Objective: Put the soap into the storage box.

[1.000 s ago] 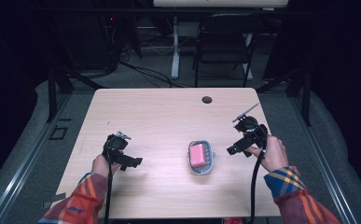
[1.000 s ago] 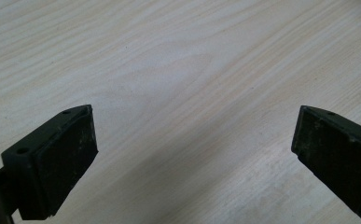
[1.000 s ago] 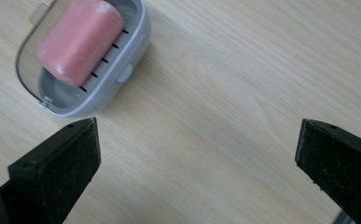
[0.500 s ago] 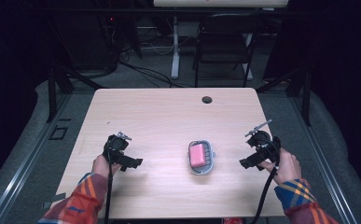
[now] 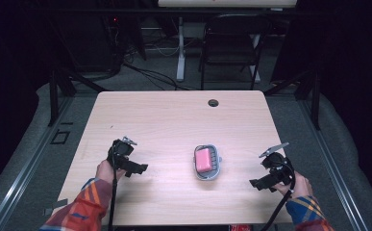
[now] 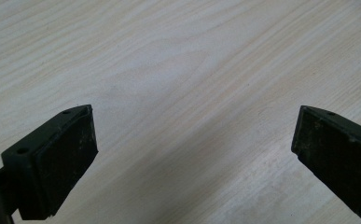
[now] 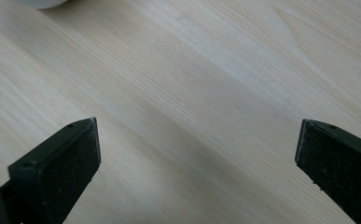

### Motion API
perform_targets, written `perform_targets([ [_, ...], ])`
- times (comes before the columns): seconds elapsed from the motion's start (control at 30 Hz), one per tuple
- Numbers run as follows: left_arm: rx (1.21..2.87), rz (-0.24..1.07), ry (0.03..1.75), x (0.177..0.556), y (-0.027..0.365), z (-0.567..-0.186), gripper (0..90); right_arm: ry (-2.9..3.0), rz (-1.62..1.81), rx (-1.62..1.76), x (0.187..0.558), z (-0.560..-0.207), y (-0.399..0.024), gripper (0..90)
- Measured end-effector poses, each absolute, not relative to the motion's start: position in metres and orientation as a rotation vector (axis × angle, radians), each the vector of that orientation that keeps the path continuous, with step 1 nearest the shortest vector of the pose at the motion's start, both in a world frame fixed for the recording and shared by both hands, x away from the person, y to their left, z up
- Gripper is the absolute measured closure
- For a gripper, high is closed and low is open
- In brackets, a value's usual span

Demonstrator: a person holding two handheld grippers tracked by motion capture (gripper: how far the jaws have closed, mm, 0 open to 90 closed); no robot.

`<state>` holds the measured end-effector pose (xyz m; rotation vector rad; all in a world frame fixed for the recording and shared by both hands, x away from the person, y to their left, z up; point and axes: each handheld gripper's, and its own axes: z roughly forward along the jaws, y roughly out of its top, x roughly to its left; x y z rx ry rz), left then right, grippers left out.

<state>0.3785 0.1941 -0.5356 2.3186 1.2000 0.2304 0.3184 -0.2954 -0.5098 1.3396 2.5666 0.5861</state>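
Table (image 5: 174, 120): light wood top with rounded corners, seen from the high view; a small dark round hole (image 5: 214, 102) sits near its far edge, a little right of the middle.
Dish (image 5: 207, 162): a small grey dish with rounded corners, lying flat on the near half of the table, right of the middle, roughly between the two grippers and apart from both.
Pink block (image 5: 203, 160): lies inside the dish, its long side running near to far; what it is made of cannot be told.
Left gripper (image 5: 136, 168): held above the near left part of the table, tips pointing right toward the dish, well short of it. In the left gripper view (image 6: 187, 140) its two black jaws stand wide apart with bare wood between them, grasping nothing.
Left hand (image 5: 107, 168): wraps the handle from the near side; a sleeve (image 5: 85, 209) of orange, red and blue plaid covers the forearm.
Right gripper (image 5: 259, 184): near the right edge of the table, tips pointing left, apart from the dish. In the right gripper view (image 7: 197, 144) the jaws are released and wide apart over bare wood; a pale rounded edge (image 7: 43, 3) shows at the top left corner, too little to identify.
Right hand (image 5: 296, 185): grips the handle, with a black cable (image 5: 277, 211) trailing toward the near edge.
Behind the table: a dark folding chair (image 5: 229, 43) and a white post (image 5: 180, 48) on grey floor.
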Motion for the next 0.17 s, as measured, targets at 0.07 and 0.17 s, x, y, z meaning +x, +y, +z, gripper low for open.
perform_targets([
  [0.07, 2.287, 0.19, 1.203, 0.3794, 0.1962, -0.5358, 0.1, 2.554, 0.6, 1.33, 0.3191, -0.5088, -0.2988, 0.0],
  [0.17, 2.219, 0.155, 1.223, 0.3806, 0.2017, -0.5335, 0.1, 2.507, 0.684, 1.373, 0.3206, -0.5079, -0.307, 0.0],
])
